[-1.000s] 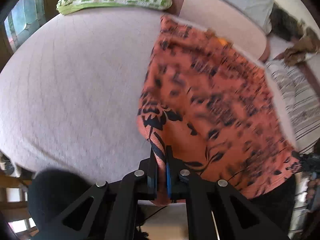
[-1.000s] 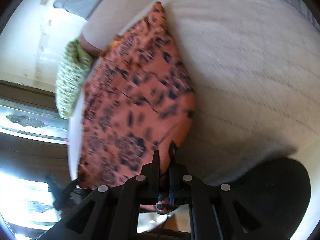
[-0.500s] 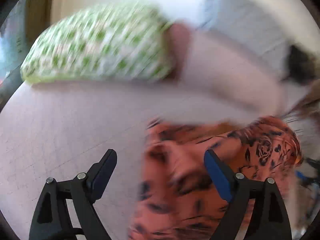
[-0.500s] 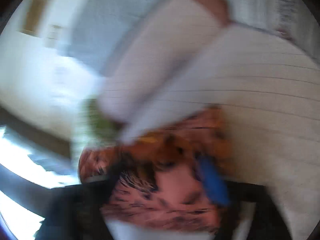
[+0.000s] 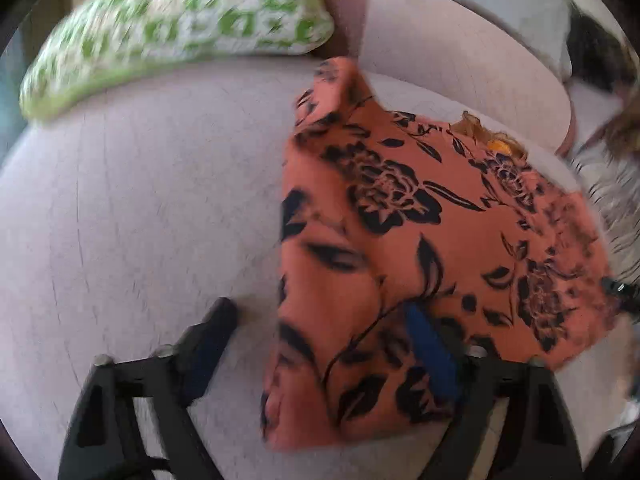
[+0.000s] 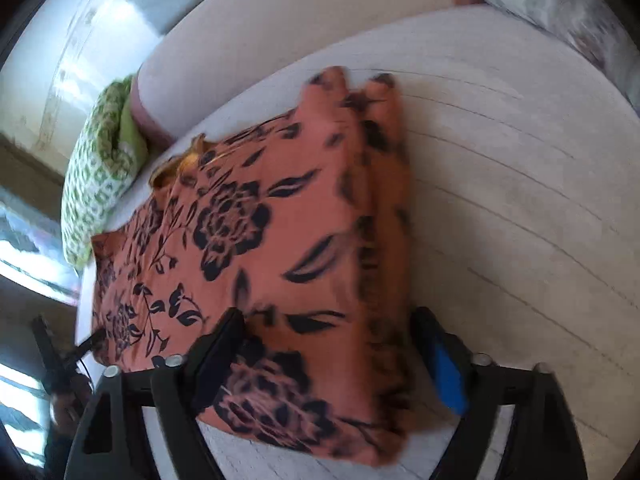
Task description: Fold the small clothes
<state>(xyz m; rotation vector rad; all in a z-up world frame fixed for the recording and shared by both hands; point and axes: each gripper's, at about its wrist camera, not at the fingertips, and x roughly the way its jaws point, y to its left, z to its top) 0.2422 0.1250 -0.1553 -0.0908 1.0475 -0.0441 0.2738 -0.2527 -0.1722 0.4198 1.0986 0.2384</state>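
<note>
The folded orange floral garment lies on the pale bed, bare quilted surface stretching either side. Left gripper and right gripper hover with jaws spread wide, holding nothing. A green patterned pillow sits at the bed's far edge.

Pale mattress, green patterned pillow, pale wall, bright window at left

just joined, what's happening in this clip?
A person with two handheld grippers is folding an orange floral garment on a pale bed. Right now the left gripper and the right gripper are both open, fingers spread over the near end of the cloth, gripping nothing. The garment lies doubled over itself, one layer on another. A green patterned pillow sits at the bed's far edge.
</note>
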